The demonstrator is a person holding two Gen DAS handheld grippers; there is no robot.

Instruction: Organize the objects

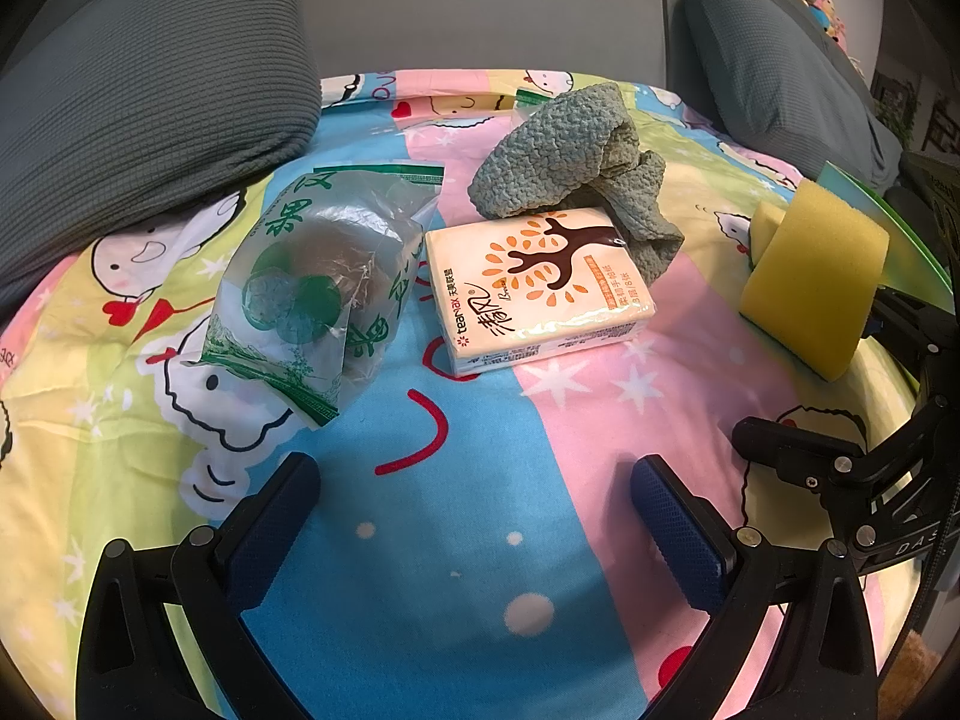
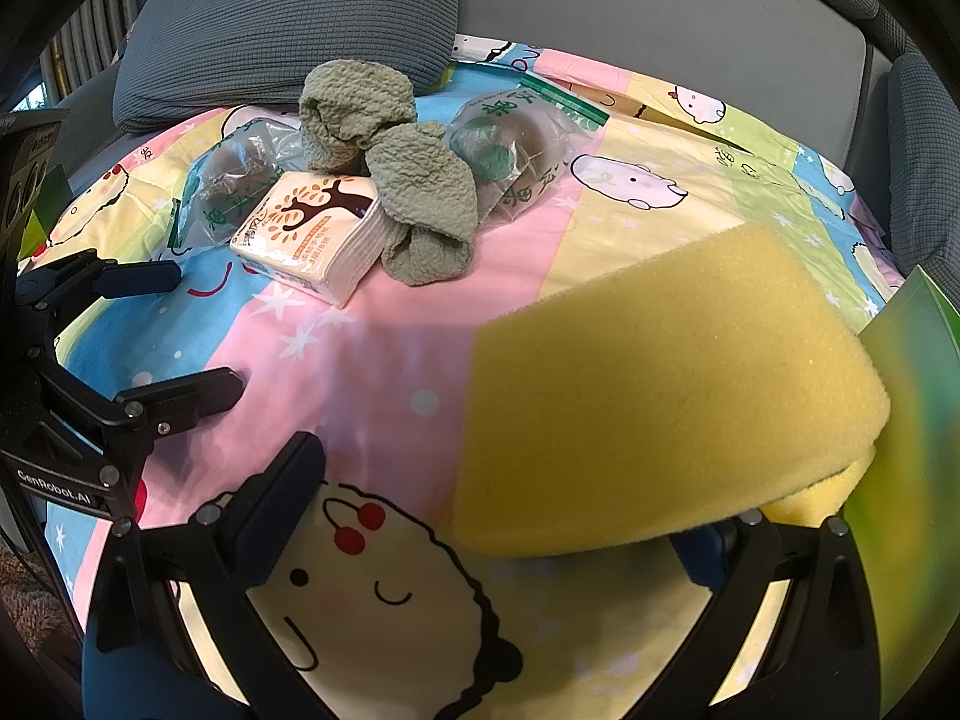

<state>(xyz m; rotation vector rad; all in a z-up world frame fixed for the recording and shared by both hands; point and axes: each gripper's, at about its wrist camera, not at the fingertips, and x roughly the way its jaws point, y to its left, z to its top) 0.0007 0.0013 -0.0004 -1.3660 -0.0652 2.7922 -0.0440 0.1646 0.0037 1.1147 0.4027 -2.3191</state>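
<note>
Left wrist view: we find the left tongs [image 1: 474,498] with fingers wide apart and nothing between them, hovering low over the patterned bedsheet [image 1: 420,540]. The tissue pack [image 1: 534,288] lies straight ahead of them, slightly to their right, with its long axis running diagonally away from the tongs toward the left. A bagged item [image 1: 318,276] sits ahead and to the left of the tongs, just beside the pack. A crumpled green cloth [image 1: 570,162] lies beyond the pack, touching its far edge. Far to the right we see the yellow sponge [image 1: 810,288] at the right tongs' end.

Right wrist view: the right tongs [image 2: 522,510] stand apart, and the sponge [image 2: 660,396] rests against the right finger, filling the right half of the picture. The left finger [image 2: 282,492] is clear of it, so we judge the sponge is not clamped, though the contact at the right finger is hidden. The tissue pack [image 2: 312,234], the cloth [image 2: 420,204] and two bagged items [image 2: 510,150] lie ahead and to the left, well apart from these tongs. The left tongs [image 2: 180,336] sit nearer that group.

We judge the left tongs the better placed for the pack, across its short side.
</note>
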